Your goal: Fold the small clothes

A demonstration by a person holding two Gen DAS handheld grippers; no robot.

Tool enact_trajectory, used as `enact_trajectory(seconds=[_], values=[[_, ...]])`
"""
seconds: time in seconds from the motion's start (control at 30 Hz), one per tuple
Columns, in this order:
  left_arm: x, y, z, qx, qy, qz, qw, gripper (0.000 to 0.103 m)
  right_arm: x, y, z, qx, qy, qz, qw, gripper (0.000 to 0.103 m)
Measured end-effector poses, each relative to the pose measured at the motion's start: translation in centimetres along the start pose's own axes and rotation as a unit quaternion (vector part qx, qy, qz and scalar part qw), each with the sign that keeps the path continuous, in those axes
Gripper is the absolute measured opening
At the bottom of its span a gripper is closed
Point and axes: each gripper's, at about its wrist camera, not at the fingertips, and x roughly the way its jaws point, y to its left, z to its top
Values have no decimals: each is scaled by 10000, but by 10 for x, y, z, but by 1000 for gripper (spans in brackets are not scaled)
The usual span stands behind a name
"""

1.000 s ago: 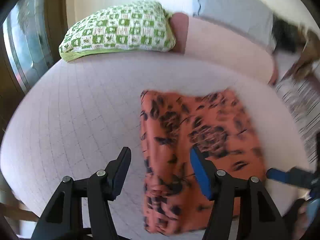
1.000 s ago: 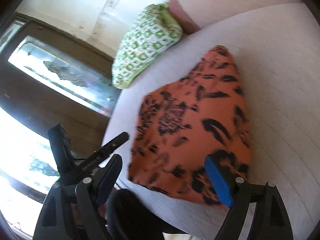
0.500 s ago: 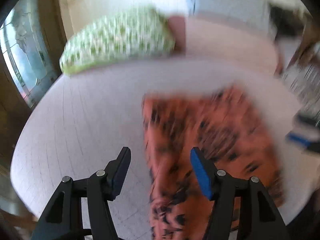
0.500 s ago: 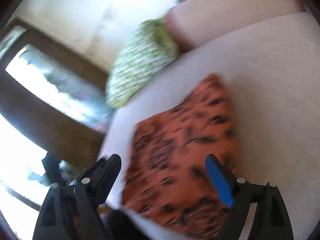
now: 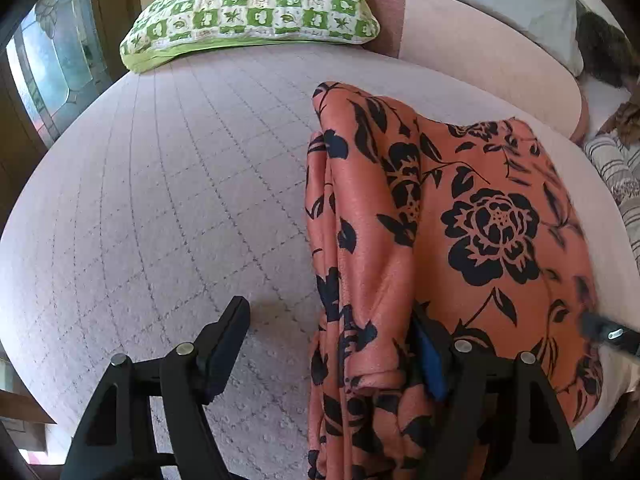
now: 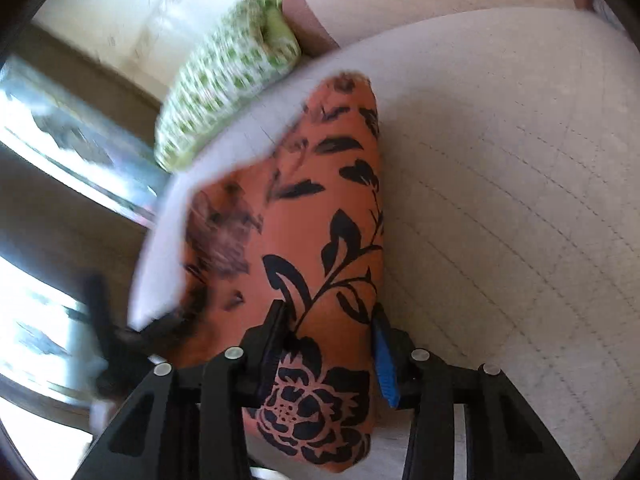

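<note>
Nearest the right wrist camera, the right tongs have just been closing and now pinch a thick fold of the orange garment between their pads, the cloth bulging out on both sides of the jaws. In the left wrist view, the left tongs have just been opening and stand wide apart, one finger over the bare bedcover and the other, with its blue pad, lying against the garment's bunched left edge without clamping it. The orange garment is a soft, slightly crinkled fabric printed with black roses, leaves and stems (one large rose sits near its middle); it lies folded on the near right part of the bed, its left edge gathered into long ridges. The bed wears a pale pink quilted cover stitched in a grid. Farther back lies a green-and-white checked pillow and, just beside it, a long pink bolster. Striped fabric shows at the right edge, and a glazed wooden door stands at far left.
</note>
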Motion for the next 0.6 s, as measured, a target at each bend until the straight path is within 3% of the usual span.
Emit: enact_trajectory(seconds=[0.03, 0.07, 0.13, 0.27, 0.3, 0.37, 0.4, 0.43, 0.47, 0.5, 0.6], values=[[0, -1, 1, 29, -1, 27, 10000, 77, 9, -8, -3, 51, 107, -60, 9999, 54], [1, -3, 1, 52, 7, 24, 10000, 77, 13, -22, -4, 442, 102, 193, 9988, 55], [3, -2, 3, 23, 26, -20, 10000, 79, 6, -35, 2, 1104, 130, 579, 9921, 71], [4, 0, 4, 19, -5, 50, 10000, 81, -25, -30, 28, 994, -590, 547, 9918, 92], [3, -2, 3, 12, -15, 54, 10000, 81, -25, -32, 36, 1056, -630, 512, 9911, 99], [0, -3, 1, -26, -29, 11, 10000, 81, -4, -37, 49, 1266, -426, 475, 9899, 101], [0, -2, 0, -32, -38, -11, 10000, 81, 14, -43, 52, 1402, -137, 556, 9885, 97], [0, -2, -2, -35, -60, -28, 10000, 81, 28, -50, 50, 1473, 154, 749, 9861, 65], [2, 0, -4, -44, -82, -32, 10000, 82, 30, -49, 47, 1347, 189, 832, 9872, 47], [4, 1, -5, -65, -120, -36, 9999, 84, 25, -36, 43, 939, 115, 783, 9924, 44], [6, 2, -5, -88, -99, -15, 9999, 86, 10, 8, 31, -286, -280, -127, 9991, 41]])
